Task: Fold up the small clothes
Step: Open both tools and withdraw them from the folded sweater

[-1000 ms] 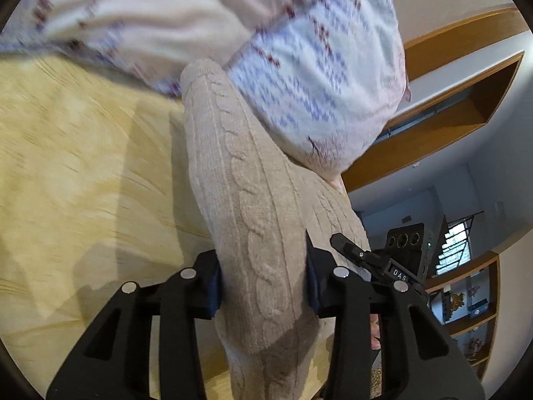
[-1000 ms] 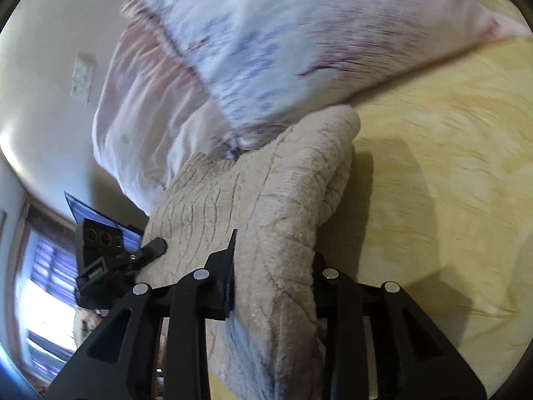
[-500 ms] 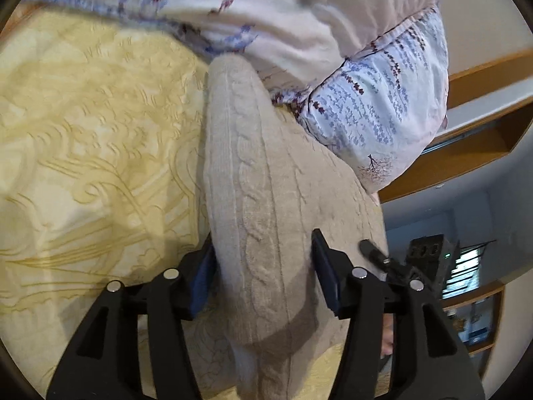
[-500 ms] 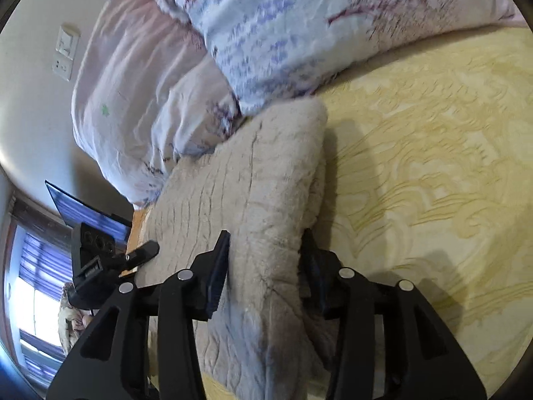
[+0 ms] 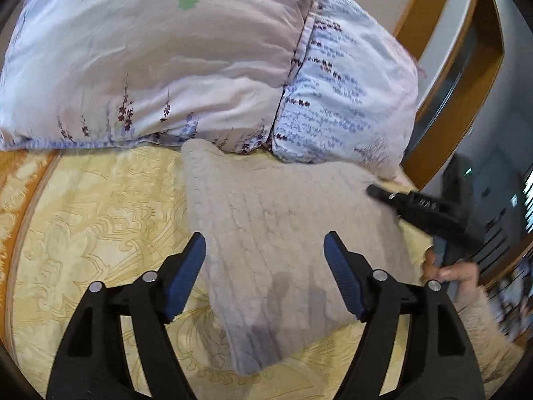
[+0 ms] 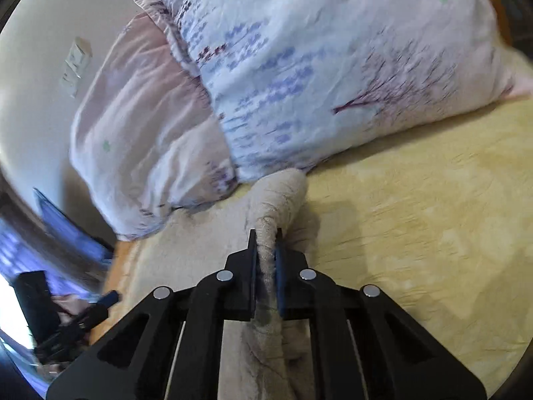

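Beige knitted sweater (image 5: 266,233) is lying on the yellow bed (image 5: 100,216), its far edge touching the pillows (image 5: 166,66) at 12 o'clock. Left tool (image 5: 265,270) is gaping wide over the sweater, gripping nothing. Right tool (image 6: 266,250) is pinching a fold of the sweater tight. One fold looks laid down; next, I think the right tool needs to let go and both need a fresh edge

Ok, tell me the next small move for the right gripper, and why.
Probably open the right gripper and let go. Its fingers pinch a ridge of the beige knit sweater, while the left gripper is open with the sweater lying flat on the yellow bedspread beside the pillows. Releasing should let that pinched edge settle flat too.
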Available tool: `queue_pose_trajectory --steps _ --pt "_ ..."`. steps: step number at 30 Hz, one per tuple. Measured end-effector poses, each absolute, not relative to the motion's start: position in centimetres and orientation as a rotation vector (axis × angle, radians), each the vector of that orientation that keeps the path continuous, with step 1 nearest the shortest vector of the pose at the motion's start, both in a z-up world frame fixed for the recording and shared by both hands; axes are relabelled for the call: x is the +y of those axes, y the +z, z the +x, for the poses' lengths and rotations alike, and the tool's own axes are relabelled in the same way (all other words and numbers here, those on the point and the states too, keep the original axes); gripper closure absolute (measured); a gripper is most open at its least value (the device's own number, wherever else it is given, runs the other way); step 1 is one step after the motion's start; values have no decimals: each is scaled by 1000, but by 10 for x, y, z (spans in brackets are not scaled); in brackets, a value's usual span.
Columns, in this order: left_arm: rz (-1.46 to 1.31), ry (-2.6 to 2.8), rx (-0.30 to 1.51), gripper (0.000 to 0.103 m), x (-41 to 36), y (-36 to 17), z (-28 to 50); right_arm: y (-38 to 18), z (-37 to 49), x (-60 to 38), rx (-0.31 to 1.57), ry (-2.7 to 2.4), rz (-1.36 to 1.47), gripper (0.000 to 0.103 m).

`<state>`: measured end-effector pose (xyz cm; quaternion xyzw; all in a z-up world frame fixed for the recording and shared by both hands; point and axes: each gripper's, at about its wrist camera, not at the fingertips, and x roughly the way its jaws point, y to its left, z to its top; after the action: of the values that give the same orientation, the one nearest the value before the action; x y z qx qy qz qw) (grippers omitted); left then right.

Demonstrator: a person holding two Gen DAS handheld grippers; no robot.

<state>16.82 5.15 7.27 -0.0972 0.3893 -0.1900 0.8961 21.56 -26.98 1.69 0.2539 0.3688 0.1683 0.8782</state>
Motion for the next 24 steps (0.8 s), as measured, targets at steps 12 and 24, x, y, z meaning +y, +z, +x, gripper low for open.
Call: queue_pose_trajectory --steps 12,24 --pt "-159 -299 827 28 58 61 143 41 175 -268 736 330 393 62" --pt "-134 -245 928 24 53 24 140 3 141 -226 847 308 121 60"
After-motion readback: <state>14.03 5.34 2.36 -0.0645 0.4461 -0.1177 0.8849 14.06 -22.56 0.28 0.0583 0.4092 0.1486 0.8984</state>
